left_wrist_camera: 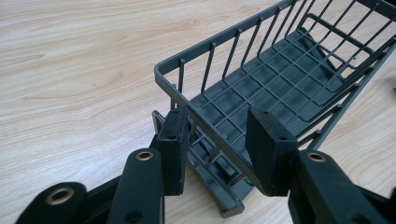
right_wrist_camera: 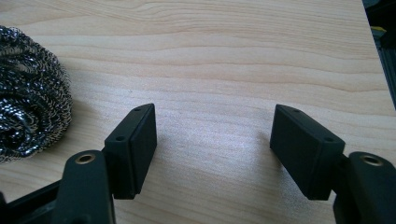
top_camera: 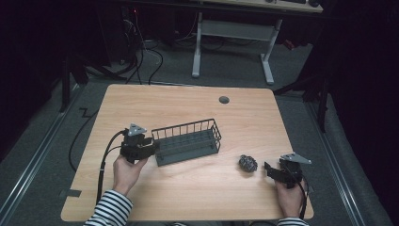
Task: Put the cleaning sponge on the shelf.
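A dark grey wire basket [top_camera: 186, 128] lies across the middle of the wooden table, empty. My left gripper [top_camera: 153, 147] is at its left short end. In the left gripper view the left gripper [left_wrist_camera: 219, 140] straddles the end wall of the basket [left_wrist_camera: 210, 44], one pad outside and one inside, shut on it. A ball of steel wool [top_camera: 247, 163] sits on the table to the basket's right. My right gripper [top_camera: 269, 168] rests just right of it, open. In the right gripper view the steel wool [right_wrist_camera: 28, 93] lies left of the right gripper [right_wrist_camera: 215, 149], whose jaws stand over bare wood.
The table [top_camera: 197, 188] has a round cable hole [top_camera: 224, 100] near its far edge. Its right edge is close beside my right hand. A cable trails from the left gripper off the table's left side. Beyond the table stands a desk frame [top_camera: 233, 42] on the floor.
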The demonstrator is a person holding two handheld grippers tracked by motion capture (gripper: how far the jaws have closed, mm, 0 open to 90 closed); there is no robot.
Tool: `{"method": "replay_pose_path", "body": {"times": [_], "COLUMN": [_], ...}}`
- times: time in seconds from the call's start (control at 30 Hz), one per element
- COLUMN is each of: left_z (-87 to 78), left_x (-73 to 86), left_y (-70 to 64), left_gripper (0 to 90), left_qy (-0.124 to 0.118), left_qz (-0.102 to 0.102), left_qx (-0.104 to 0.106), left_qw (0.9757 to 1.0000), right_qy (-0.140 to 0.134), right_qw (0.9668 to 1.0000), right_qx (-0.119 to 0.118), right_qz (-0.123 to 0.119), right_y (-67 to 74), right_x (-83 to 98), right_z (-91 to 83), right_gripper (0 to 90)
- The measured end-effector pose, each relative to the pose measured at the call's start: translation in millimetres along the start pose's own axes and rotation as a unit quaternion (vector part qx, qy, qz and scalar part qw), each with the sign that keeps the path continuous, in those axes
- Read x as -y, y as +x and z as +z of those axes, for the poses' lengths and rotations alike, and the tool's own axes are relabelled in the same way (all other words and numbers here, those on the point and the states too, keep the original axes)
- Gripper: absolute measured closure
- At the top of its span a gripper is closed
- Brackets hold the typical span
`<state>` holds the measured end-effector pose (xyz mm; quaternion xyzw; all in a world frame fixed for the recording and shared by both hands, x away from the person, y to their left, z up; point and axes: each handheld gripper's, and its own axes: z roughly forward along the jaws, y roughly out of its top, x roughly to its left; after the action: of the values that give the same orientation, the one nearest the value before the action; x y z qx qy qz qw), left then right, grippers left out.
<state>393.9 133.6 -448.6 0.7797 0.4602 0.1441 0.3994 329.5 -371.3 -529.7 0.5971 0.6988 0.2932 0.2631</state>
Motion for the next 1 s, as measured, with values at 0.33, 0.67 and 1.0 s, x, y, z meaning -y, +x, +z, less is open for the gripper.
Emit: {"method": "replay_pose_path", "body": {"times": [0.33,0.67,1.0], "left_z": [1.7,-1.0,-27.3], "left_x": [0.4,-0.3,2.6], "left_y": [-16.1,-17.6,-3.9], "left_gripper": [59.5,41.2,29.1], "left_qy": [0.004,-0.002,-0.048], "left_qz": [0.013,0.008,-0.009], "left_qx": [0.011,0.027,0.024], "left_qw": [0.9998,0.9996,0.9985], "right_qy": [0.000,0.000,0.000], "right_qw": [1.0000,1.0000,1.0000], "right_qx": [0.000,0.000,0.000], "right_qz": [0.000,0.000,0.000], "right_y": [0.0,0.0,0.1], "right_x": [0.0,0.0,0.0], "right_z": [0.0,0.0,0.0], "right_gripper": [32.1,32.0,32.0]}}
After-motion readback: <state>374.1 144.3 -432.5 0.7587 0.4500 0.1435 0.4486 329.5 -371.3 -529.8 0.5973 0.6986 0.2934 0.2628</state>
